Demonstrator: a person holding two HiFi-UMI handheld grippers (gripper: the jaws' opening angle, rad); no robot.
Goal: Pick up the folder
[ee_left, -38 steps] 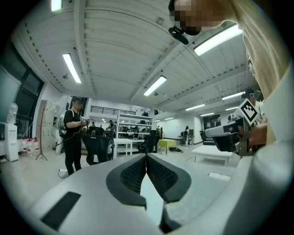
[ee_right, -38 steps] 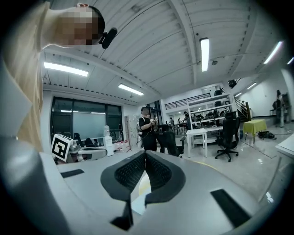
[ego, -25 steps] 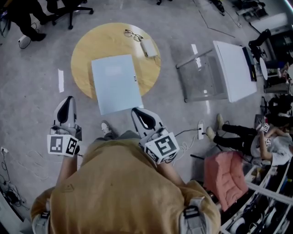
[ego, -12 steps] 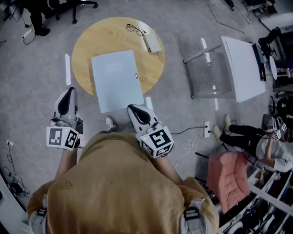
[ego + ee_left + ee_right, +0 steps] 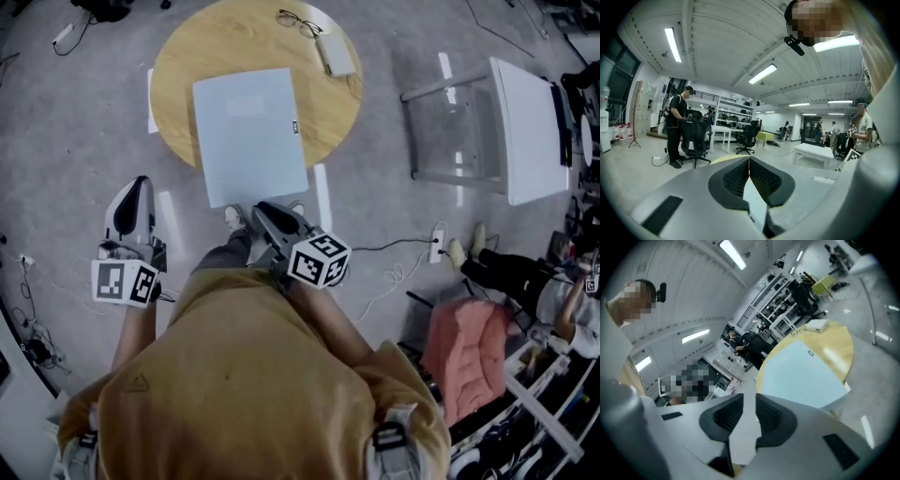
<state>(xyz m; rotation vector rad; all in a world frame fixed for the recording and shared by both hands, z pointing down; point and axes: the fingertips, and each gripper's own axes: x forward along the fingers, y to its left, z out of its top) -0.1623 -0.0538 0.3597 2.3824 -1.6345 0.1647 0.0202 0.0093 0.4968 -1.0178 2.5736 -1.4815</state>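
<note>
Folder (image 5: 250, 134): pale blue, flat on the round wooden surface (image 5: 187, 56). It lies skewed, and its near edge and both near corners overhang the surface's near edge. A small dark label sits at its right edge.

Far edge of the surface: a pair of glasses (image 5: 300, 21) and, just beside them, a small white box (image 5: 337, 54). Both are well apart from the folder.

Right gripper (image 5: 262, 208): held low in front of the person, pointing toward the folder's near edge. In the right gripper view its jaws stand a narrow gap apart and are opening, with nothing between them. The folder (image 5: 801, 376) lies ahead of the jaws and apart from them. From the head view alone, contact with the overhanging edge cannot be judged.

Left gripper (image 5: 141, 180): off to the left of the surface, over the floor, well apart from the folder. In the left gripper view (image 5: 749, 161) the jaws meet at the tips, closed and empty.

White table (image 5: 530, 131): stands to the right, apart from the surface.
</note>
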